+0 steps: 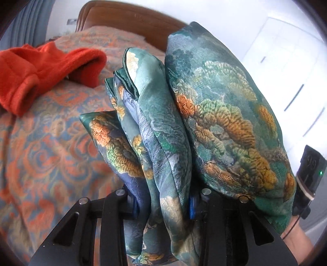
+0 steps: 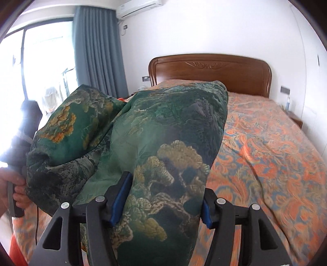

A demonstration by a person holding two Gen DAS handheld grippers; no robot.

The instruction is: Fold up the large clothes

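In the left wrist view, an orange-red fleece garment (image 1: 40, 71) is seen lying bunched on the bedspread (image 1: 40, 147) at the left, toward the head of the bed; behind it the wooden headboard (image 1: 126, 20) is visible; in the middle, several bunched layers of the green patterned garment (image 1: 163, 126) are pinched between the blue-padded fingers of the left gripper (image 1: 163, 204), which is clamped on the cloth, and the folds are held up above the bed; to the right, a broader lobe of the same fabric is draped over the right finger; at the far right edge the right gripper's body (image 1: 308, 174) is seen against a white wardrobe (image 1: 286, 71)

In the right wrist view, a bright window (image 2: 40, 71) and a grey-blue curtain (image 2: 96, 51) are seen at the left, with an air conditioner (image 2: 139, 6) above; at the lower left the person's left hand (image 2: 14, 188) is wrapped around a gripper handle, touching the fabric; the green patterned garment (image 2: 163, 133) is held raised over the left side of the bed, a thick fold of it clamped between the pads of the right gripper (image 2: 165, 204); beyond it the carved headboard (image 2: 208, 67) is shown, and to the right the orange and blue bedspread (image 2: 265, 143) is spread out to the bed's right edge
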